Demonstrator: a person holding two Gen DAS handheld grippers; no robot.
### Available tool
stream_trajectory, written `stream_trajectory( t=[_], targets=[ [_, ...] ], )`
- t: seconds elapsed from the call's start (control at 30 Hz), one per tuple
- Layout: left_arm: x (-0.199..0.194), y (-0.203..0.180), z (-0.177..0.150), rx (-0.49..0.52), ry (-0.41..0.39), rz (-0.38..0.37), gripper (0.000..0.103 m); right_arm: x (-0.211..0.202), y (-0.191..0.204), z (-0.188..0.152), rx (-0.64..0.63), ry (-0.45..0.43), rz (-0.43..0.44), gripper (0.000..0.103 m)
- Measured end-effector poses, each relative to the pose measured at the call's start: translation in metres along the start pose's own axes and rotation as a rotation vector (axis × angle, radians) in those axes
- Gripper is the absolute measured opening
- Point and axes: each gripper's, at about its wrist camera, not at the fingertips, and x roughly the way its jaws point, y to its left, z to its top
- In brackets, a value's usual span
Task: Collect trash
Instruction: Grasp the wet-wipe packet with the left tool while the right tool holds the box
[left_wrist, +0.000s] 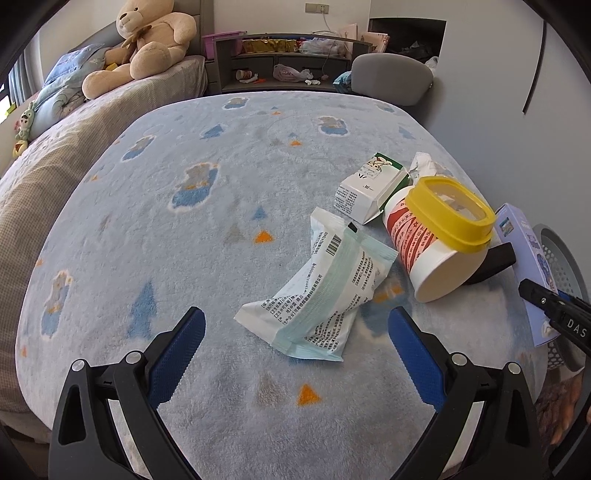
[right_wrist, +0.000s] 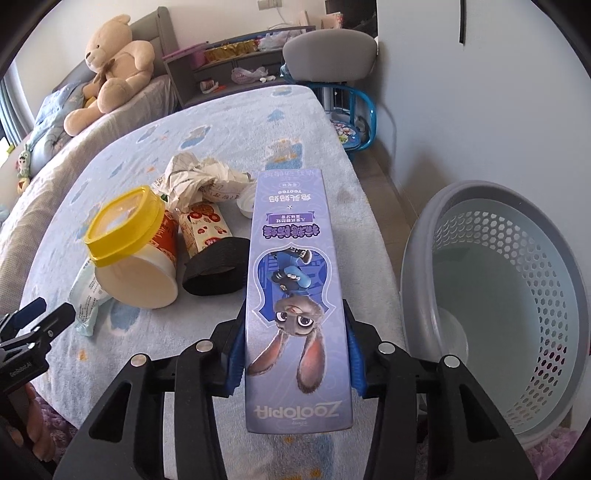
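Long glossy purple carton (right_wrist: 295, 295) clamped by right gripper (right_wrist: 295, 363), raised above fuzzy blue blanket (right_wrist: 129, 155) left of perforated grey basket (right_wrist: 424, 236); left gripper (left_wrist: 295, 350) spread wide, empty, over crinkled plastic pouch (left_wrist: 325, 295)

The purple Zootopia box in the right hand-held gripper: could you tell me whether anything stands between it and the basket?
Nothing visible does. The right hand-held gripper holds the purple box above the blanket's edge; the basket sits open just to its right, nothing between.

basket (left_wrist: 561, 258) mostly behind purple box (left_wrist: 532, 273)
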Motion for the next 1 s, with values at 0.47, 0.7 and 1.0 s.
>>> stream_trajectory(
  t=[0.47, 0.7, 1.0],
  targets=[
    [0.027, -0.013, 0.006, 0.073, 0.075, -0.015, 0.095, -0.035, -0.006, -0.005, 0.013, -0.049, 0.063, 0.043],
    [0.047, -0.015, 0.018, 0.057, 0.083, -0.011, 0.095, -0.044, -0.014, -0.007, 0.03, -0.054, 0.077, 0.043],
    [0.052, -0.019, 0.017, 0.082, 0.081, -0.004, 0.06, -0.05, -0.021, -0.011, 0.038, -0.058, 0.081, 0.043]
  ],
)
